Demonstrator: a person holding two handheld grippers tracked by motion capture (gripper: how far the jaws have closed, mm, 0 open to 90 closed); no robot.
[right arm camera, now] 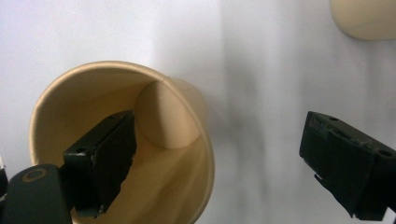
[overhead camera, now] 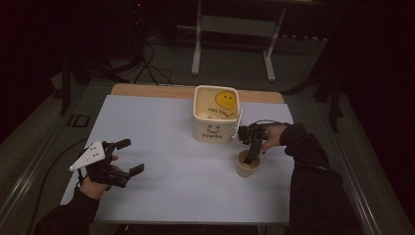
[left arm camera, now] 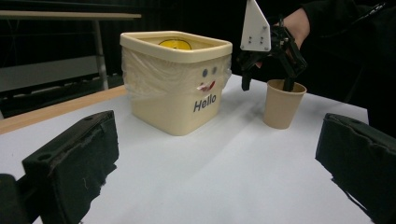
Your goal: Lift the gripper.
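A tan paper cup [overhead camera: 248, 167] stands upright on the white table sheet [overhead camera: 161, 122], just right of a cream bucket [overhead camera: 215, 115] with a smiley face and "Hello" on it. My right gripper [overhead camera: 250, 155] points down over the cup and is open. In the right gripper view, one of its jaws is inside the cup [right arm camera: 173, 116] and the other is well outside the wall, with neither pressing on it. My left gripper [overhead camera: 133, 155] rests low at the table's left, open and empty. The left gripper view faces the bucket [left arm camera: 175, 84], the cup [left arm camera: 282, 105] and the right gripper [left arm camera: 267, 85].
Clear plastic film wraps the bucket's upper wall. The table's wooden far edge [overhead camera: 147, 90] shows behind the sheet. A metal stand [overhead camera: 234, 29] and cables [overhead camera: 147, 68] are on the dark floor beyond. A corner of the bucket [right arm camera: 364, 18] lies close to the cup.
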